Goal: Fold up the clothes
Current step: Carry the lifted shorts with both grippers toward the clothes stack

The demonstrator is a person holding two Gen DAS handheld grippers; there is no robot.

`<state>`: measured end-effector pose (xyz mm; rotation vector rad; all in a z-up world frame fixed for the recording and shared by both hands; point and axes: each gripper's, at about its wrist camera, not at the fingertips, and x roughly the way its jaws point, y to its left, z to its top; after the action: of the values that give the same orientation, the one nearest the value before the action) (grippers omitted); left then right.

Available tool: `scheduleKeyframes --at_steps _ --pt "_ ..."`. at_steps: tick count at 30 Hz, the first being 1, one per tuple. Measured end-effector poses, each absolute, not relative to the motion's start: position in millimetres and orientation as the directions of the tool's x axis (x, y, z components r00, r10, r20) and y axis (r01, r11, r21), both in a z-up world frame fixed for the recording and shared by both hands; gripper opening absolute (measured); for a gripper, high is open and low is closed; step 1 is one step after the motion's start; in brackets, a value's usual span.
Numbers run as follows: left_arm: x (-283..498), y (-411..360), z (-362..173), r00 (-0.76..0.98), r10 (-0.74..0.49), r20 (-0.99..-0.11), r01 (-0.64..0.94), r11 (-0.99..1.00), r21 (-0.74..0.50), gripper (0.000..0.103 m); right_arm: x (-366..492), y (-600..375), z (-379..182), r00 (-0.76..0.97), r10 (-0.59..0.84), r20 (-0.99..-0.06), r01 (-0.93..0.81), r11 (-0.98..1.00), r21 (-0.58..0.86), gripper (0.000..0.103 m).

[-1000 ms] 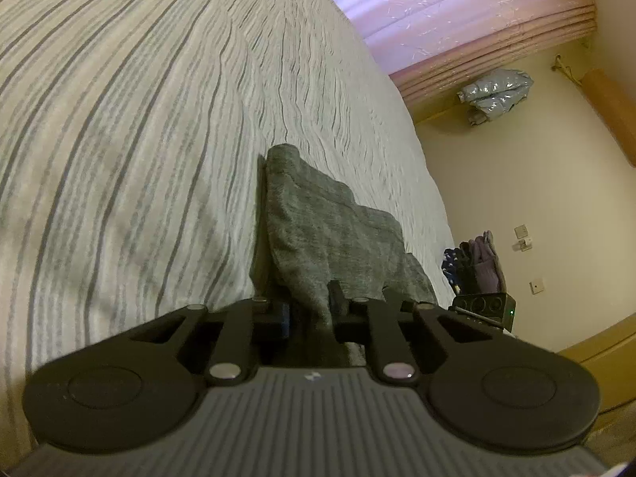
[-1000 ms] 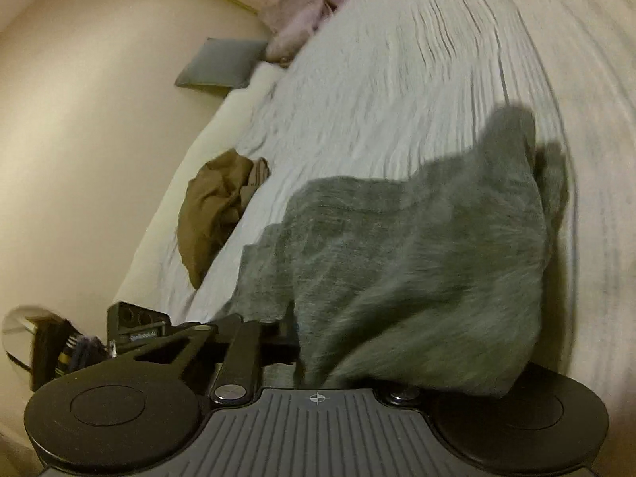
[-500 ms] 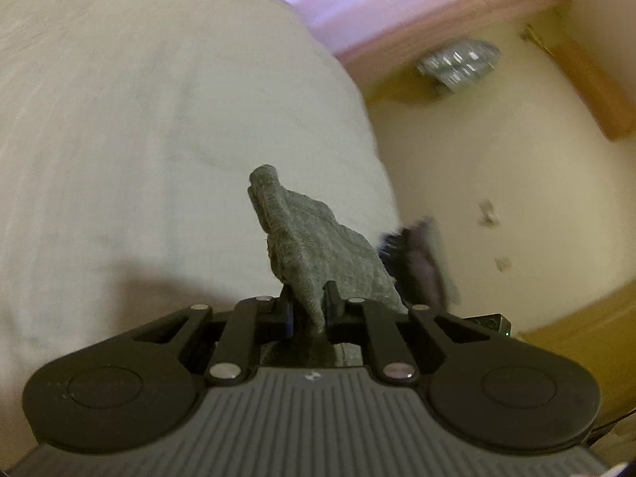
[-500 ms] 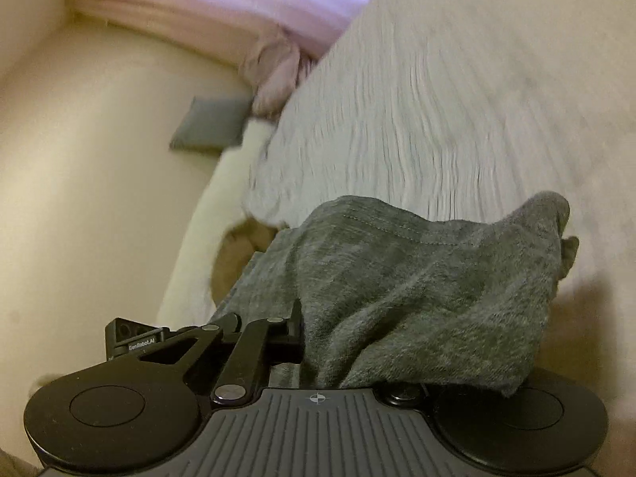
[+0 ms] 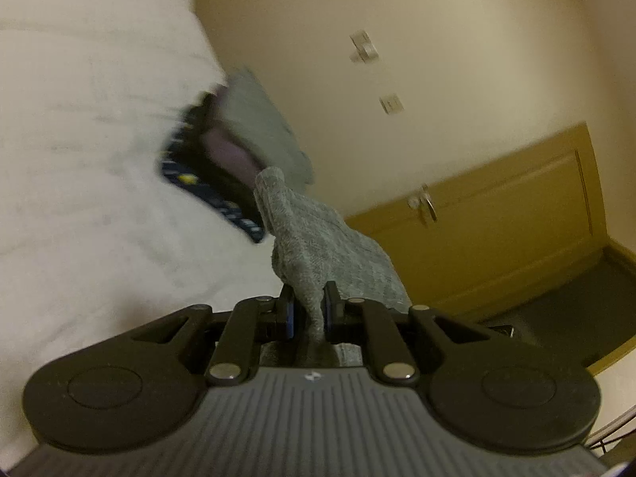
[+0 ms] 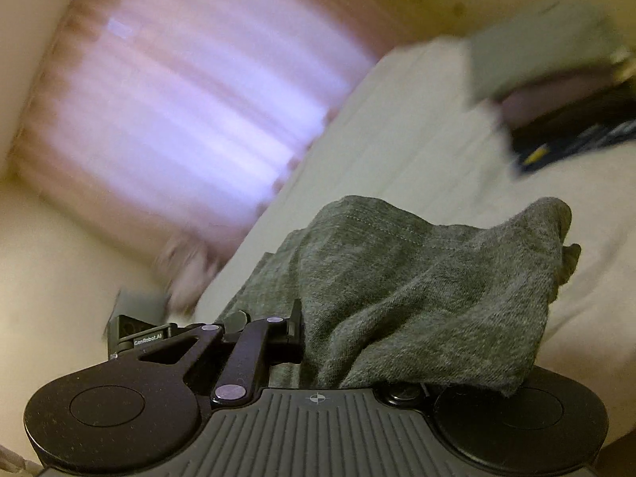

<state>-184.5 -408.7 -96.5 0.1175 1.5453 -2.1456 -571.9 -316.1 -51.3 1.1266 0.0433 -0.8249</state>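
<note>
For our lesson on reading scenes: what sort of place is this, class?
Probably a bedroom: a wide bed with pale bedding, a curtained window, and a stack of folded clothes on the bed.

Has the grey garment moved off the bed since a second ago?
Yes. The grey garment, pinched in the left gripper, has swung toward the stack of folded clothes at the bed edge.

You have a pale bed [image 5: 87, 183] at left, a cream wall [image 5: 457, 79] with two switch plates [image 5: 363, 45] at right, a wooden cabinet door [image 5: 497, 214] below them, and pink backlit curtains [image 6: 190, 111] far off.
</note>
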Motion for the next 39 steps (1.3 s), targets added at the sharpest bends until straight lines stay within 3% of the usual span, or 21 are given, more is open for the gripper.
scheduleKeyframes --at_steps 6,13,27,39 --pt "-306.8 -513.1 -94.1 -0.886 -0.334 -0.322 0.421 -0.287 -0.861 0.01 -681.8 -410.1 -43.4 0.649 -0.632 -0.424 0.632 0.138 0.762 0.011" --pt "-377.9 -633.3 -78.9 -0.861 -0.405 -0.308 0.443 -0.296 -0.846 0.01 -764.2 -550.6 -22.2 0.66 -0.622 -0.422 0.658 0.206 0.725 0.011" --pt "-404.9 -771.7 -144.4 -0.789 -0.419 -0.449 0.563 -0.201 -0.802 0.01 -783.9 -739.8 -115.6 0.714 -0.539 -0.446 0.611 0.17 0.774 0.011" --pt "-405.4 -791.9 -194.9 -0.76 -0.373 -0.533 0.623 -0.182 -0.761 0.011 -799.4 -755.7 -182.8 0.712 -0.501 -0.493 0.604 0.077 0.793 0.011"
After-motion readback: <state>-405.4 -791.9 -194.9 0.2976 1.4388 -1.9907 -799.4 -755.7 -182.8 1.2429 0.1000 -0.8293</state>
